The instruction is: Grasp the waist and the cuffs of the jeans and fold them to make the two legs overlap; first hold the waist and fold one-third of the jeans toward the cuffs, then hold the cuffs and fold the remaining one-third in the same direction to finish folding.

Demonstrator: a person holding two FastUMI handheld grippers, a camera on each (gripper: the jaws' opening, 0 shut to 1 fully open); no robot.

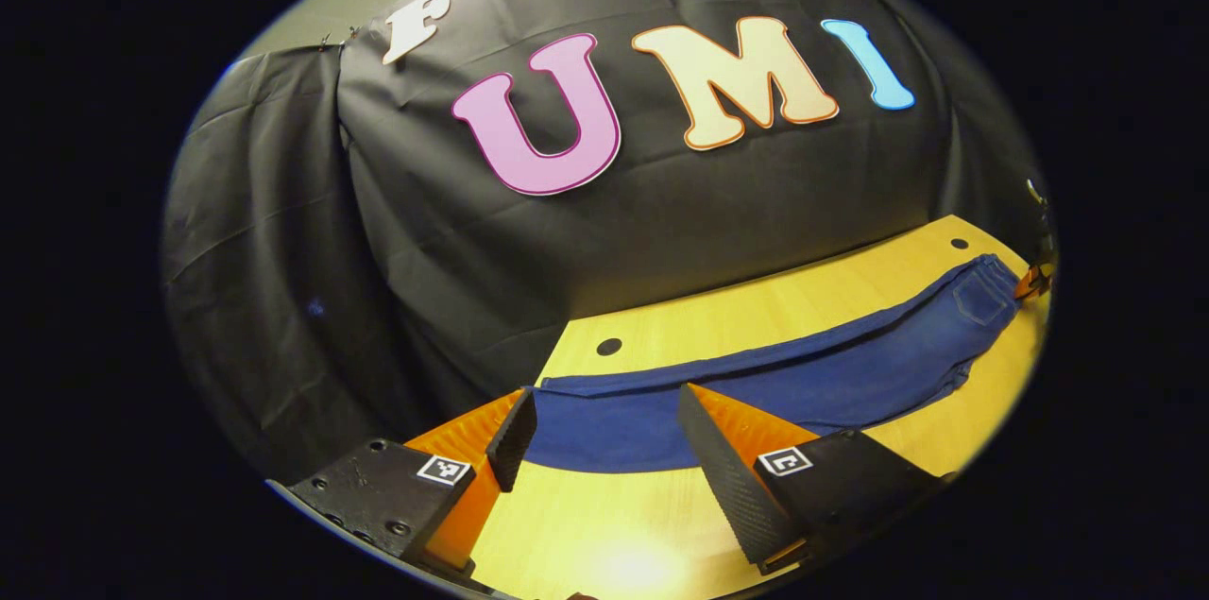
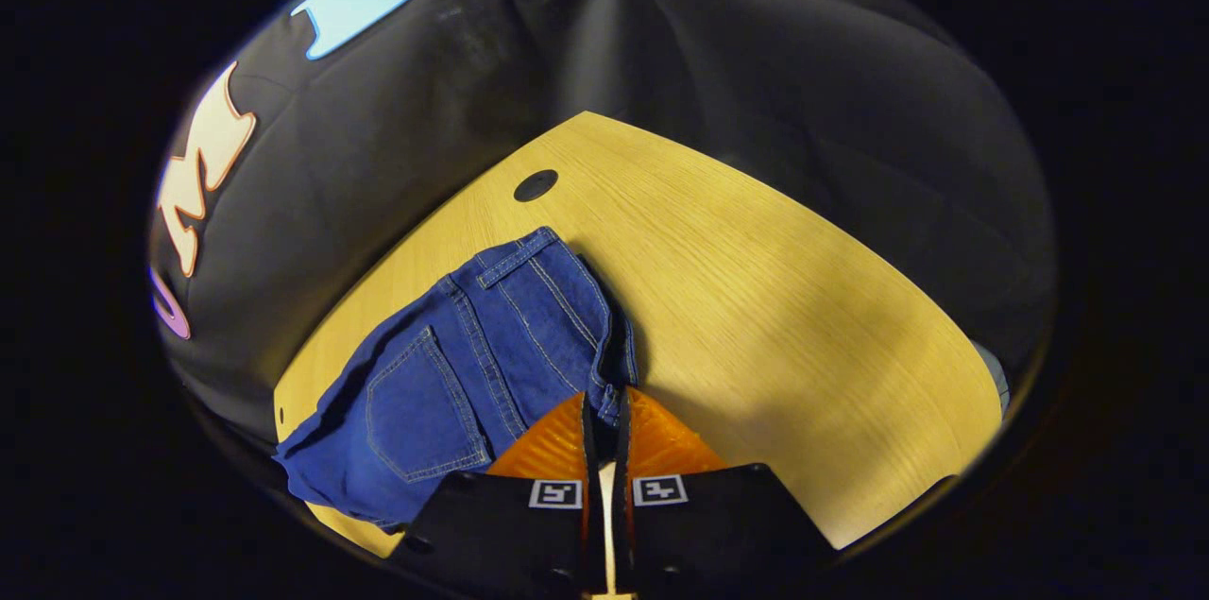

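Dark blue jeans (image 1: 812,373) lie stretched across the yellow wooden table (image 1: 718,317), legs overlapping, with the cuffs near my left gripper (image 1: 604,430) and the waist far to the right. My left gripper stands open, its fingers straddling the cuff end just in front of the cloth. In the right gripper view the waist of the jeans (image 2: 472,354), back pocket up, lies ahead and to the left. My right gripper (image 2: 604,411) is shut on the waist edge, with cloth pinched between both fingers. The right gripper (image 1: 1034,279) also appears at the far waist end in the left gripper view.
The table (image 2: 774,298) has a round cable hole (image 2: 536,185) beyond the waist and another hole (image 1: 609,347) near the cuffs. Black cloth walls close in behind the table. Bare tabletop spreads to the right of the waist.
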